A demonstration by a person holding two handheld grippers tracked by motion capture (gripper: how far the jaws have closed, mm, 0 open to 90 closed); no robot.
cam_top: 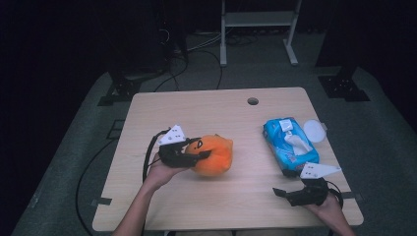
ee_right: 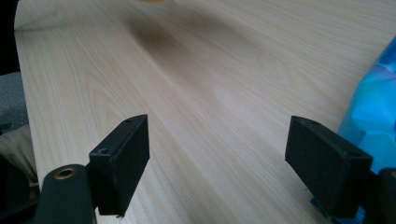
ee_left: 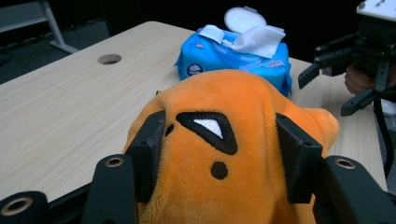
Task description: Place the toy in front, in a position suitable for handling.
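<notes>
While my left tongs (ee_left: pixel 219 154) pinch the orange plush toy (cam_top: pixel 212 154) near the middle of the surface (cam_top: pixel 206 110), my right tongs (ee_right: pixel 233 163) hang spread beside the blue wipes pack (cam_top: pixel 290 145). I'd squeeze gently, lift straight, and avoid snagging the fabric.
</notes>
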